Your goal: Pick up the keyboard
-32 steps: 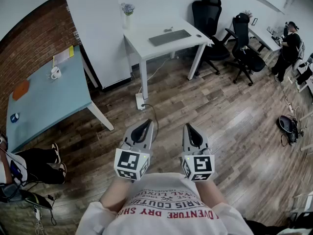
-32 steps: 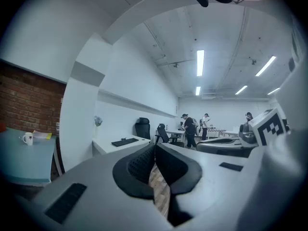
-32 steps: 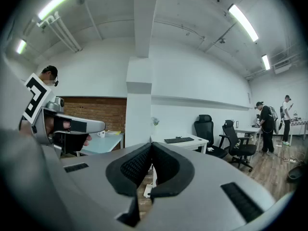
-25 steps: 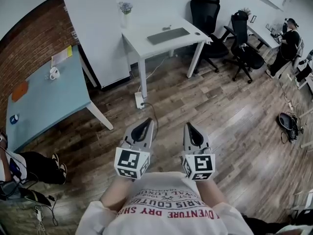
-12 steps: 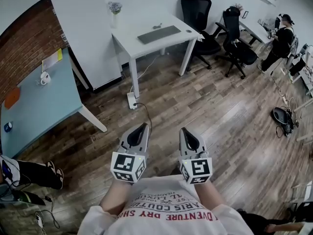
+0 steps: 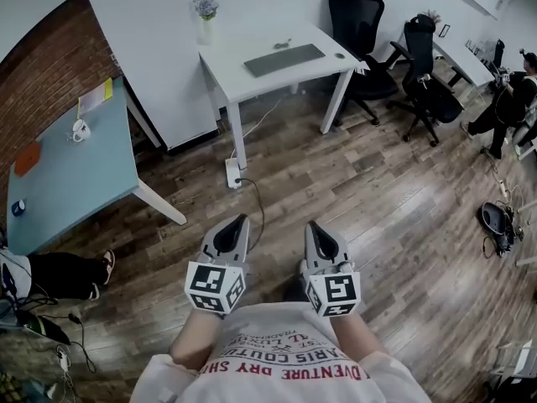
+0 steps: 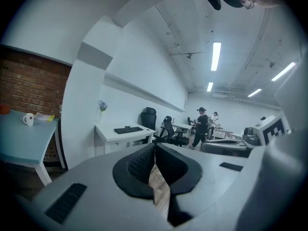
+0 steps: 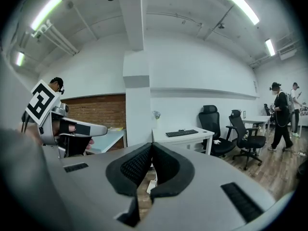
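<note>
keyboard point(image 6: 284, 60) flat, dark, rectangular on smooth white desk point(image 6: 222, 67); left tool point(image 6: 242, 219), right tool point(image 6: 310, 224) both closed, empty

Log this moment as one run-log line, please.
left hand-held gripper: shut, empty | right hand-held gripper: shut, empty | keyboard: on white desk, untouched

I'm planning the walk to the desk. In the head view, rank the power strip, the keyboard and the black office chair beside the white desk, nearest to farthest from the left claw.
From the left claw:
1. Power strip, on the floor just ahead.
2. Keyboard, on the white desk.
3. Black office chair, past the desk's right end.
</note>
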A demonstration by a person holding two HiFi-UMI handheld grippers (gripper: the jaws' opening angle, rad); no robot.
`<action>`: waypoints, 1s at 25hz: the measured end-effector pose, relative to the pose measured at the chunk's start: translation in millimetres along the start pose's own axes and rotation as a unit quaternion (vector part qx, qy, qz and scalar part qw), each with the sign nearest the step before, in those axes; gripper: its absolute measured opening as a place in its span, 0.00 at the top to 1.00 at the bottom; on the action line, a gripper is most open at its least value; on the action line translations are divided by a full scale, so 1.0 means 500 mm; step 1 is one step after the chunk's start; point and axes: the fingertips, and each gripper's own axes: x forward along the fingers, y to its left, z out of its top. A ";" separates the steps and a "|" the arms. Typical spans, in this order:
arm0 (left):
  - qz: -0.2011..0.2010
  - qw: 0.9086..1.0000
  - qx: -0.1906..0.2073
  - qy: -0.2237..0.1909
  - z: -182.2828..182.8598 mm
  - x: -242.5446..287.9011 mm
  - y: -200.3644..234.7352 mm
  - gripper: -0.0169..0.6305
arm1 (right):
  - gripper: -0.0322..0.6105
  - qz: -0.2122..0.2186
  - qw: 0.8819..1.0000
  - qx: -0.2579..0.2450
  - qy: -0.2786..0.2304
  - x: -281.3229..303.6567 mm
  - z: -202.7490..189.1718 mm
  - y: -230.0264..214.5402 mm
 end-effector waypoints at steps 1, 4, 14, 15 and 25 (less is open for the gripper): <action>0.006 1.000 0.001 0.001 0.003 0.021 -0.004 0.93 | 0.91 0.006 1.000 0.001 -0.002 0.014 0.004 -0.023; 0.025 1.000 0.004 0.003 0.022 0.089 -0.021 0.93 | 0.91 0.019 1.000 0.003 -0.005 0.054 0.020 -0.104; 0.066 0.998 -0.014 -0.004 0.085 0.369 -0.109 0.93 | 0.91 0.053 0.999 0.000 0.012 0.179 0.066 -0.422; 0.066 0.998 -0.015 -0.005 0.088 0.393 -0.117 0.93 | 0.91 0.058 0.998 -0.003 0.013 0.190 0.067 -0.441; 0.060 0.998 0.004 0.014 0.097 0.574 -0.145 0.93 | 0.91 0.064 0.997 0.031 0.033 0.290 0.042 -0.576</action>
